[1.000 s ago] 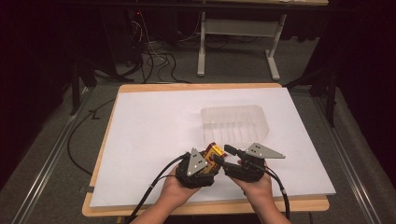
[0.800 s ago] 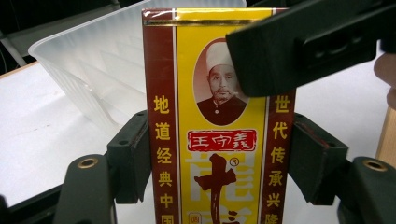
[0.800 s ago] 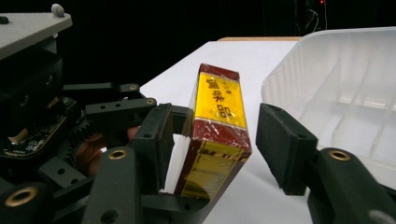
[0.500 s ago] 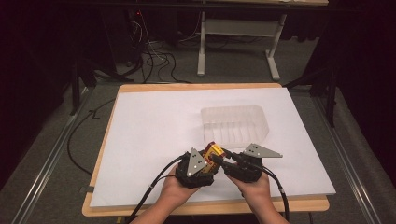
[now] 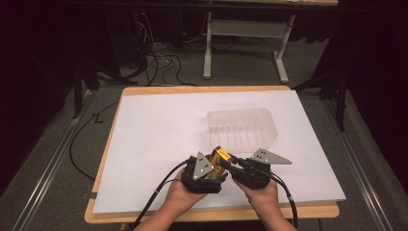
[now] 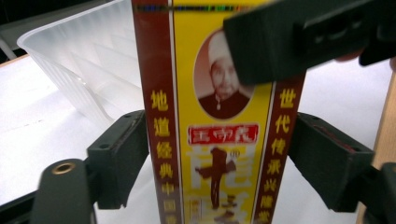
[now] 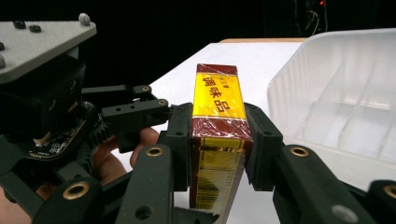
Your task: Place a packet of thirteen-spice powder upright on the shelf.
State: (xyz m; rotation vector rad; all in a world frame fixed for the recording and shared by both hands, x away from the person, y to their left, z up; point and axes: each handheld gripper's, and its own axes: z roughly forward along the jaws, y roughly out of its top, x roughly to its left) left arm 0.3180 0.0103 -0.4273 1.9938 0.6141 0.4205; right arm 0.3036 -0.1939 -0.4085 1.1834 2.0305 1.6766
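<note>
Passing a red-and-yellow box (image 5: 219, 156) between hands low in the high view's centre, right tongs (image 7: 219, 140) clamp its sides while left tongs (image 6: 219, 163) bracket it, apparently gripping. Next, likely one releases toward the clear tray (image 5: 243, 127) on the table (image 5: 144, 125).

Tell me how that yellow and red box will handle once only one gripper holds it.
The box looks stiff: flat faces, sharp corners. Its shiny wrap may slip between the right gripper pads. Tall and narrow, it would probably tip if stood upright.
</note>
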